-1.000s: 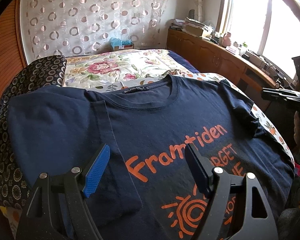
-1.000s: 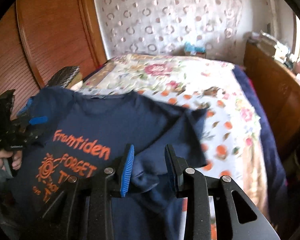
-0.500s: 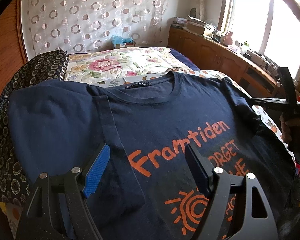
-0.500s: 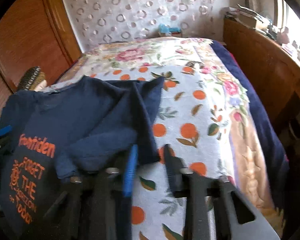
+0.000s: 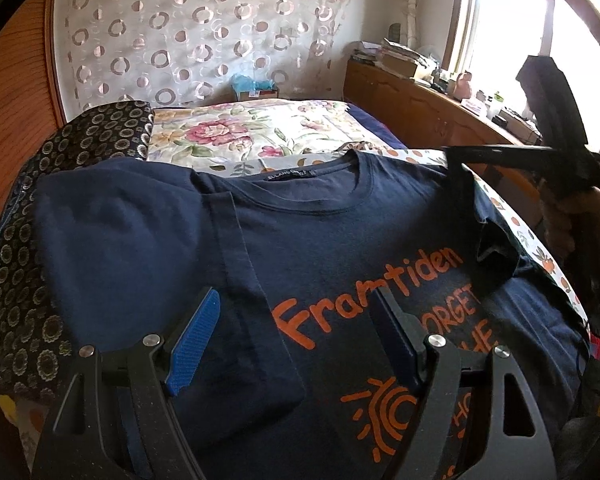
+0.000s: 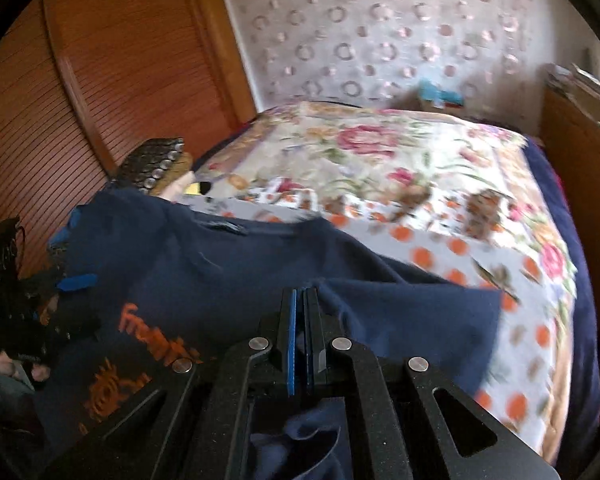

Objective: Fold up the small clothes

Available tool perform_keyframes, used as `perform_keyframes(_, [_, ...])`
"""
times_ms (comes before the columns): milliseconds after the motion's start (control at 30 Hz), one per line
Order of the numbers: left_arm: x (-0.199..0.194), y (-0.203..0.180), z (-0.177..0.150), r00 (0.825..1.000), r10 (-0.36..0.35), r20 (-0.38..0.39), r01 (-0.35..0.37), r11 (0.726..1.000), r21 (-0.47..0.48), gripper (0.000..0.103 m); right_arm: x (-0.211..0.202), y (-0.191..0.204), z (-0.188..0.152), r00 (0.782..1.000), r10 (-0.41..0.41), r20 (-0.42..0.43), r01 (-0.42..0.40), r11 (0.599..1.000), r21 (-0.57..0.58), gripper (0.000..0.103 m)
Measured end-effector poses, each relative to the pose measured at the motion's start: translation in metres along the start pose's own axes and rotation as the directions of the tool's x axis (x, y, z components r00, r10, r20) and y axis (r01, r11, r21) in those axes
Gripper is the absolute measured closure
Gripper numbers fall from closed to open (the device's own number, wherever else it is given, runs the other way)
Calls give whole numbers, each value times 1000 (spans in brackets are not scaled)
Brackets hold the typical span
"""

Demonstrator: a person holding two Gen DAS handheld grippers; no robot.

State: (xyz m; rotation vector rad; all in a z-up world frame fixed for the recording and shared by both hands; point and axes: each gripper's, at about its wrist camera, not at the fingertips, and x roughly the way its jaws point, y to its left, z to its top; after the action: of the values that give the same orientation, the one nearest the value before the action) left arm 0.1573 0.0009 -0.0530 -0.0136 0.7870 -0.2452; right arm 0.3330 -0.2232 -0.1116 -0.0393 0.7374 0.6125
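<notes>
A navy T-shirt point(image 5: 320, 232) with orange print lies front-up on the bed; its left sleeve side is folded inward over the body. My left gripper point(image 5: 296, 312) is open and empty, hovering just above the shirt's lower left. My right gripper point(image 6: 302, 300) is shut on the shirt's right sleeve point(image 6: 400, 312) and lifts that fabric off the bed. It also shows in the left wrist view point(image 5: 460, 160), holding the sleeve up at the shirt's right shoulder. The left gripper shows at the left of the right wrist view point(image 6: 74, 264).
The bed has a floral cover point(image 5: 252, 132) and an orange-dotted sheet point(image 6: 500, 280). A dark patterned pillow point(image 5: 60, 184) lies left of the shirt. A wooden wardrobe point(image 6: 80, 100) stands on the left, a wooden cabinet point(image 5: 420, 104) under the window on the right.
My right gripper has closed on the right sleeve and raised it up and inward over the shirt. My left gripper has stayed open in about the same place.
</notes>
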Motion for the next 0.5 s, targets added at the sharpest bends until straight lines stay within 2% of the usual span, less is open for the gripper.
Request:
perform_keyframes(67, [-2, 2, 0, 1000, 6, 4, -6, 1000, -5, 25, 11, 3, 7, 1000, 6, -7, -6, 1000, -11, 100])
perform_keyframes(133, [-4, 4, -1, 1000, 13, 8, -13, 1000, -10, 25, 19, 5, 10, 1000, 6, -8, -7, 1000, -15, 95])
perform_keyframes(200, [-5, 7, -1, 1000, 18, 10, -18, 1000, -16, 25, 16, 0, 12, 1000, -22, -9, 22, 1000, -17, 75])
perform_keyframes(367, [-8, 17, 2, 999, 40, 24, -39, 999, -25, 25, 4, 4, 4, 997, -72, -5, 72, 997, -13, 72])
perform_keyframes(433, [-11, 22, 6, 998, 54, 35, -53, 998, -33, 25, -2, -1, -3, 994, -105, -6, 105, 994, -13, 67])
perform_keyframes(500, [-15, 29, 11, 997, 65, 46, -64, 997, -37, 25, -3, -12, -13, 990, -141, -12, 141, 990, -9, 48])
